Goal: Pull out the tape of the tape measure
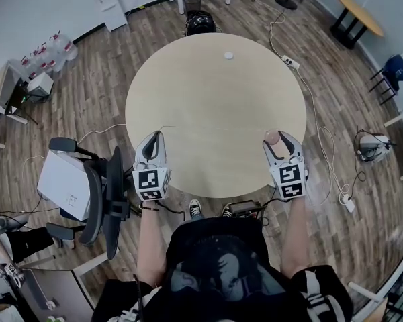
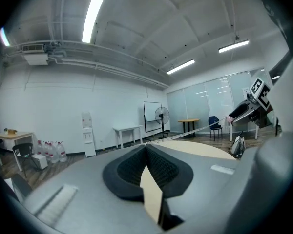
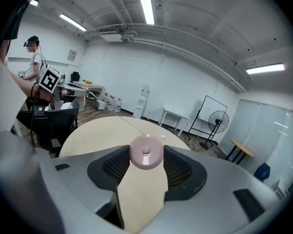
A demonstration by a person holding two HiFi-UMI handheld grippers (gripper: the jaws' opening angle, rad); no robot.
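Gripping the round pink tape measure [image 3: 146, 152] with the fingers of the right gripper [image 3: 145, 156], spread wide and pressing on both sides of the case. Holding it just over the near right edge of the round beige tabletop [image 1: 215, 99], seen from the head view at [image 1: 273, 137] between the same right gripper [image 1: 280, 140].

Drawn out of the case in a thin, taut line: the tape [image 3: 117, 115], stretched across the near part of the tabletop toward the person's left. Pinched at its far end by the fingers of the left gripper [image 2: 146, 147], closed tight with only the tape [image 2: 185, 133] between them. In the head view, left gripper [image 1: 159, 135] over the near left edge, well apart from the right one.

Black-and-white square markers on each cube [image 1: 152, 183], patterns only, without lettering.

Far side of the tabletop: a small white round object [image 1: 228, 55]. Beside the tabletop on the wooden floor, a dark office chair [image 1: 101, 193]; farther off, water bottles [image 1: 50, 51] by the wall and a white power strip [image 1: 290, 62].
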